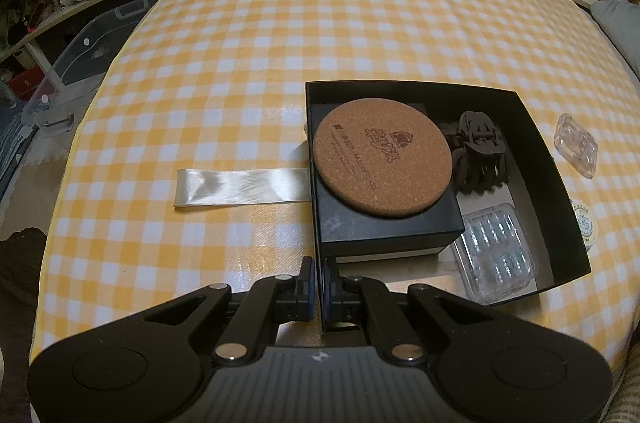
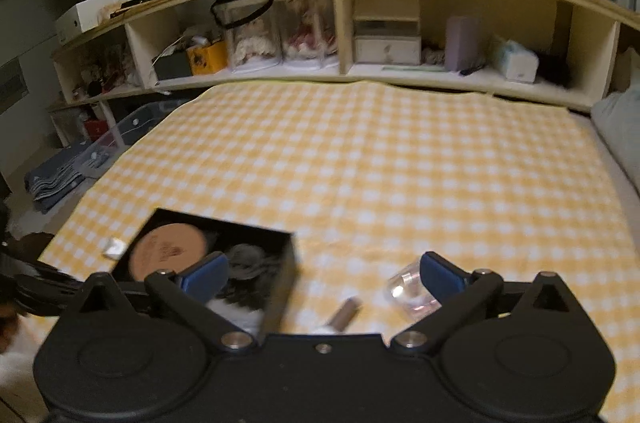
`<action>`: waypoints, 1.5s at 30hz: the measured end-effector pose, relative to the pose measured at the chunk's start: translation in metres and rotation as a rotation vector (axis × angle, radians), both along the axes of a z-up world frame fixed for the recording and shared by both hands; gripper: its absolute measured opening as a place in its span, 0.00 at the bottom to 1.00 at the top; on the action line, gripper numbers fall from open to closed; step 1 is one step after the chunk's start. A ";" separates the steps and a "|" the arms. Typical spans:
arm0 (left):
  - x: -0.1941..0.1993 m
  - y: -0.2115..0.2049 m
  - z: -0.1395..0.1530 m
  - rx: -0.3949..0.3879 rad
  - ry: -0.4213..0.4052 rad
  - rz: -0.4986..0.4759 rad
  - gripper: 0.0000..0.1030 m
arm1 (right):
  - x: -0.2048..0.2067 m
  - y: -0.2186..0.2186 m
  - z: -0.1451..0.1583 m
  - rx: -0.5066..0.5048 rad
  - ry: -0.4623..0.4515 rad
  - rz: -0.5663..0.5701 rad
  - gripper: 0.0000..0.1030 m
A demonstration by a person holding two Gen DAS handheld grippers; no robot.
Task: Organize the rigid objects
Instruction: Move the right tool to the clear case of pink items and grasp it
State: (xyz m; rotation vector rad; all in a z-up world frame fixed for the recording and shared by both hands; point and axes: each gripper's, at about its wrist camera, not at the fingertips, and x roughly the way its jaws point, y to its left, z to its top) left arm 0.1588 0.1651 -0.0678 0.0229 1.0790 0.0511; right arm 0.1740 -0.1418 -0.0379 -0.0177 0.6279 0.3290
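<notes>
Left gripper (image 1: 319,277) clamped on near-left wall of black box (image 1: 560,223). Inside: cork coaster (image 1: 382,157) atop small black case (image 1: 384,223), hair clip (image 1: 480,155) right of it, clear pack (image 1: 498,253) nearer. Right gripper (image 2: 322,273) wide open, empty, above checked cloth (image 2: 380,163); clear jar (image 2: 408,289) by right finger.

Both wrist views face the shelf (image 2: 360,23), sharing the black box (image 1: 560,223).

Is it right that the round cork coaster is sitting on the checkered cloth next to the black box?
Not quite. The round cork coaster is inside the black box, lying on top of a smaller dark box, not on the checkered cloth. The left wrist view shows it.
</notes>
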 end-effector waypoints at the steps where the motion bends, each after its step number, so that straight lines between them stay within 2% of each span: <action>1: 0.000 0.000 0.000 0.002 0.000 -0.001 0.05 | 0.003 -0.009 -0.002 0.003 -0.008 -0.006 1.00; 7: 0.001 -0.005 -0.001 0.030 0.005 -0.015 0.04 | 0.020 -0.049 -0.026 0.014 -0.043 -0.038 1.00; 9: 0.001 -0.005 -0.002 0.032 0.007 -0.017 0.04 | 0.026 -0.056 -0.036 -0.002 -0.073 -0.009 1.00; 16: 0.001 -0.005 -0.003 0.041 0.010 -0.026 0.05 | 0.049 -0.063 -0.075 -0.173 -0.077 0.167 1.00; 20: 0.002 -0.005 -0.004 0.050 0.014 -0.034 0.05 | 0.065 -0.072 -0.102 -0.231 -0.014 0.215 1.00; 25: 0.003 -0.005 -0.005 0.053 0.015 -0.034 0.05 | 0.088 -0.084 -0.117 -0.177 0.010 0.216 1.00; 29: 0.004 -0.006 -0.005 0.059 0.019 -0.037 0.05 | 0.104 -0.085 -0.125 -0.093 0.060 0.273 1.00; 34: 0.007 -0.007 -0.007 0.072 0.025 -0.042 0.05 | 0.118 -0.078 -0.138 -0.092 0.078 0.306 1.00; 36: 0.007 -0.007 -0.007 0.067 0.026 -0.040 0.05 | 0.121 -0.078 -0.141 -0.063 0.107 0.303 0.99; 38: 0.007 -0.007 -0.007 0.065 0.025 -0.041 0.05 | 0.119 -0.080 -0.141 -0.022 0.162 0.336 0.99; 42: 0.006 -0.006 -0.007 0.067 0.023 -0.044 0.05 | 0.102 -0.080 -0.135 0.015 0.213 0.449 0.95; 45: 0.005 -0.007 -0.007 0.072 0.021 -0.046 0.05 | 0.098 -0.072 -0.132 -0.049 0.186 0.391 0.96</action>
